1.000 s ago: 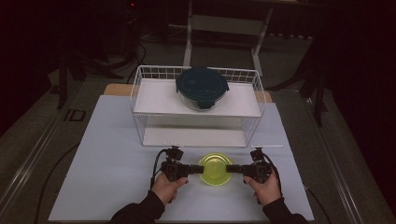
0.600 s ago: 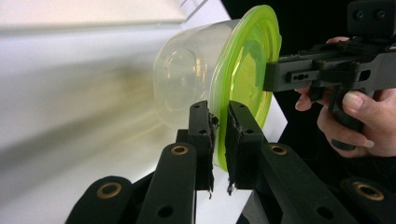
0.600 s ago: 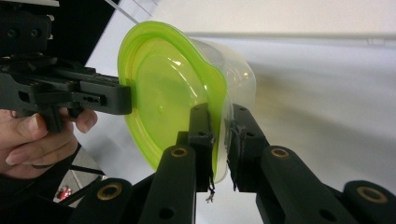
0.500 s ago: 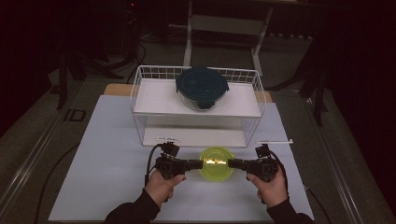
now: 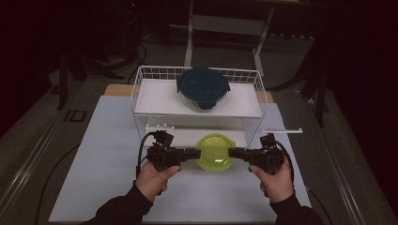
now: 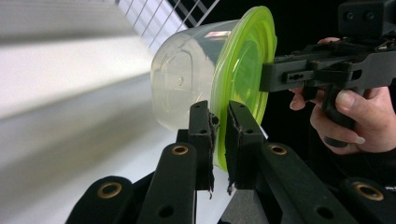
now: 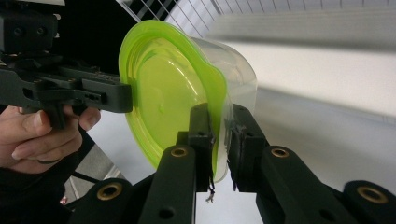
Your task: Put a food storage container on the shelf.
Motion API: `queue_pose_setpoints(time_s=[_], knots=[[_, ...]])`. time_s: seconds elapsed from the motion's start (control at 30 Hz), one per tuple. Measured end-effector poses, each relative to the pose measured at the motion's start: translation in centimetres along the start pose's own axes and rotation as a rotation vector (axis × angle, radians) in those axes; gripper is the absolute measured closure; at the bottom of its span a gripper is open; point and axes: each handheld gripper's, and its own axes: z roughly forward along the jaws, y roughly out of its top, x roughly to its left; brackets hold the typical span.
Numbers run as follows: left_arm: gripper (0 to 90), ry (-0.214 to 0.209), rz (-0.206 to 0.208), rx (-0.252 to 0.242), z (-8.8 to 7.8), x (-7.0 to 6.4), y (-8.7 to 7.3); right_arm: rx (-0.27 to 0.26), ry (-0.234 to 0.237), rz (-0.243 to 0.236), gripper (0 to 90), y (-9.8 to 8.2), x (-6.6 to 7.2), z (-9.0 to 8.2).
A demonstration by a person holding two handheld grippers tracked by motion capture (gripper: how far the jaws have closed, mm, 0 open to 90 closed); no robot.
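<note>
While the green-lidded container (image 5: 215,152) hangs clear of the table just in front of the wire rack (image 5: 141,89), it looks lifted but not yet placed; the left gripper (image 5: 191,153) and right gripper (image 5: 233,153) each pinch its rim from opposite sides

Free room and obstacles. The white bench (image 5: 94,154) lies open left, right and in front of both hands. Directly behind the held container (image 5: 215,152) stands the wire rack (image 5: 141,89); its upper shelf (image 5: 155,98) carries a dark-lidded bowl (image 5: 202,88), leaving bare shelf on either side.
</note>
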Motion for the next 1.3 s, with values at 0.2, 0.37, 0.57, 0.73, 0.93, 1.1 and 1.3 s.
queue_pose_setpoints(time_s=[0.2,0.37,0.57,0.73,0.93,1.1,1.3], knots=[[81.1,-0.001,0.043,-0.040,-2.1,-1.5,2.8,-0.046,-0.002,-0.047,80.5,3.0,2.4,-1.5],[81.2,-0.010,0.046,-0.062,-3.3,-1.9,4.7,-0.069,-0.001,-0.063,80.5,5.1,3.5,-1.9],[81.2,-0.013,0.053,-0.087,-4.7,-2.1,7.3,-0.080,0.003,-0.077,80.5,7.9,4.7,-2.3],[81.3,-0.009,0.061,-0.103,-5.5,-2.0,9.8,-0.099,-0.007,-0.084,80.5,10.6,5.5,-2.4],[81.3,0.007,0.073,-0.126,-5.8,-1.6,12.4,-0.119,-0.016,-0.084,80.5,13.3,5.6,-2.0],[81.4,0.013,0.071,-0.127,-5.4,-1.3,13.8,-0.128,-0.027,-0.064,80.5,14.8,5.2,-2.0],[81.3,0.022,0.022,-0.111,-4.8,0.1,15.2,-0.118,-0.050,-0.043,80.5,16.3,4.5,-1.1]])
